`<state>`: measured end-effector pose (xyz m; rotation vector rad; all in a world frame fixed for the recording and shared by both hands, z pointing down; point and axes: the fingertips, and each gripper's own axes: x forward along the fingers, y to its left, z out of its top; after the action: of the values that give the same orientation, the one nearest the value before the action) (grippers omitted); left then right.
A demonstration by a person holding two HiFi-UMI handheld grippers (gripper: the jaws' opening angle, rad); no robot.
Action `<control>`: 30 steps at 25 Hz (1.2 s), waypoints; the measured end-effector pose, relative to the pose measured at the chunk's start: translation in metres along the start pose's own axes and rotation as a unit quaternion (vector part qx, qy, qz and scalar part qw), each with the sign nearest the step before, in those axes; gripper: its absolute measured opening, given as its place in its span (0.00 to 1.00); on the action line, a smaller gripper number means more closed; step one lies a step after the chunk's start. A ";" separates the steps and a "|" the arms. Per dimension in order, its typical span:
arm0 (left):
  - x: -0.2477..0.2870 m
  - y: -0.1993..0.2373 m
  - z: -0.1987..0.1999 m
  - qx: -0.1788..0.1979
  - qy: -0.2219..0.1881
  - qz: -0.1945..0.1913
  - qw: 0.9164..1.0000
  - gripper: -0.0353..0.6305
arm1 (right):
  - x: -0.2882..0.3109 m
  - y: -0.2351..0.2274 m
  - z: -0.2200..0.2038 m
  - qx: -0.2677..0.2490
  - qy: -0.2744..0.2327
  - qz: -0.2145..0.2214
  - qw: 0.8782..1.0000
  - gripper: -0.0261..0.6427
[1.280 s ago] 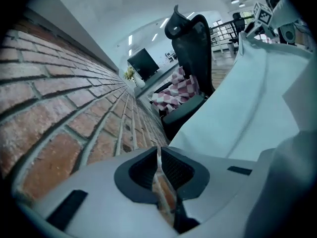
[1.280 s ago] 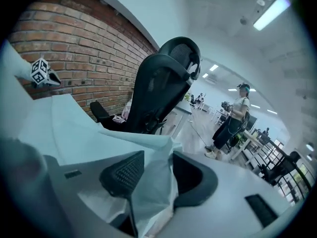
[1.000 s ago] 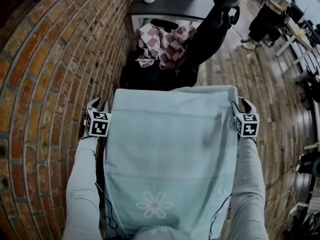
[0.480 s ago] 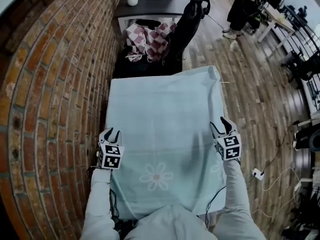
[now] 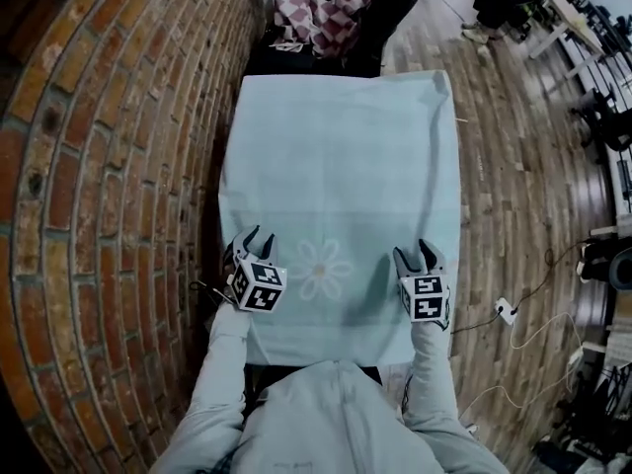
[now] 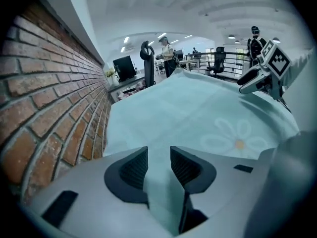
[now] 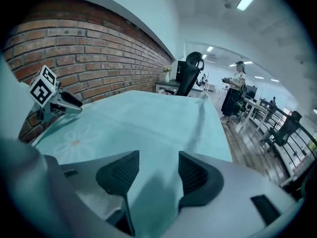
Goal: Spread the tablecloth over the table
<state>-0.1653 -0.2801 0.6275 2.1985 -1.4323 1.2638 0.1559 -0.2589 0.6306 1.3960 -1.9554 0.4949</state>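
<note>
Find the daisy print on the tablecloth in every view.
Head view: the daisy print is low centre, near the near end of the tablecloth.
Left gripper view: right of centre.
Right gripper view: lower left.
Shared landmark: the brick wall, along the cloth's left side in all three.

Brick wall (image 5: 89, 166), wood floor (image 5: 513, 196), black chair (image 5: 400, 3)

Cloth (image 5: 341, 156) now lies flat & spread, no longer held up. L tongs (image 5: 255, 242) & R tongs (image 5: 417, 258) sit back from its far corners, at near end; both have just been opening, cloth loose btwn jaws.
</note>
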 end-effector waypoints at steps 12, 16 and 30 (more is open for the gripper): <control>0.004 -0.029 -0.039 -0.070 0.005 -0.005 0.997 0.19 | 0.008 -0.007 -0.043 0.058 0.004 -0.007 0.998 0.47; 0.013 -0.026 -0.033 -0.093 -0.005 -0.006 0.996 0.19 | 0.019 -0.020 -0.040 0.064 0.012 0.014 0.998 0.55; 0.085 0.021 0.035 -0.091 -0.023 -0.001 0.996 0.19 | 0.085 -0.063 0.020 0.060 0.002 0.012 0.998 0.56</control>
<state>-0.1508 -0.3652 0.6659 2.1205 -1.4981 1.0418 0.1918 -0.3520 0.6721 1.4457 -1.9695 0.6361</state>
